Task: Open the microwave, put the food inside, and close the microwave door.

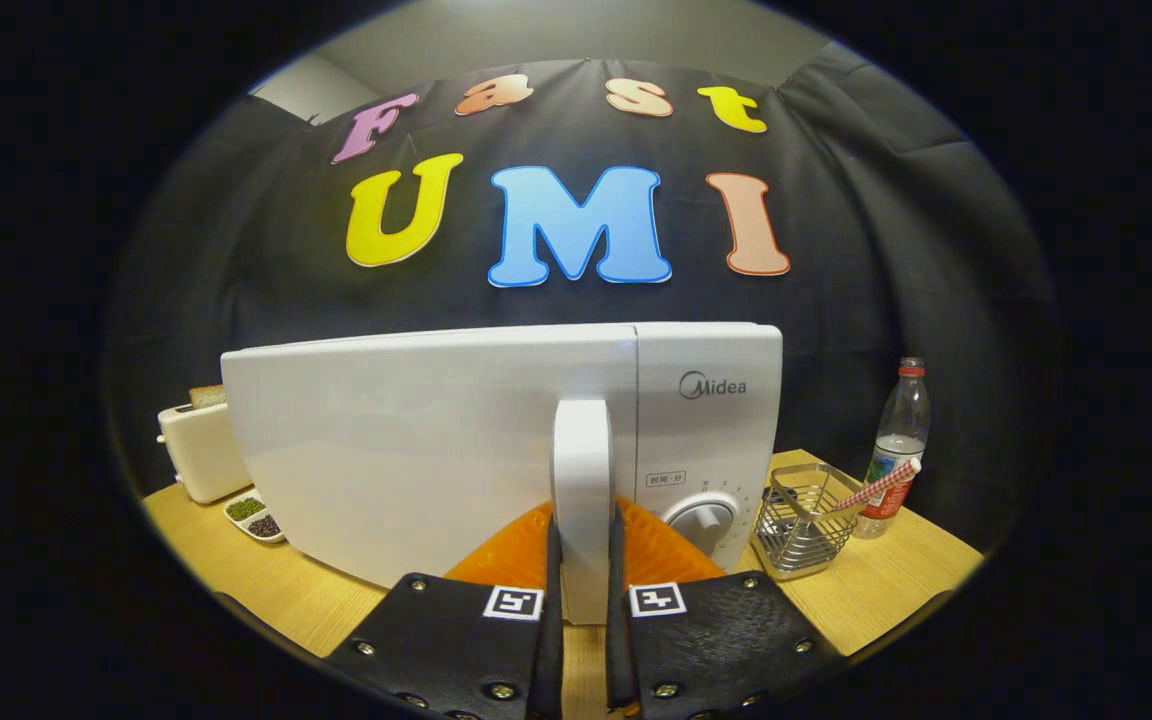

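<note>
White microwave on wooden table, gripper clamped on its upright door handle, toaster far left, wire basket right

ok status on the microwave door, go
Gripper shut on door handle. Microwave door swung partly open. Wire basket and water bottle stand beside the microwave, off the door's side.

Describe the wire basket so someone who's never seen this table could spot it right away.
Start at the white microwave on the wooden table, whose door handle the gripper is shut on. Beside its dial side, before a clear water bottle, stands the wire basket. It is the only see-through metal mesh container, with a striped stick leaning out.
</note>
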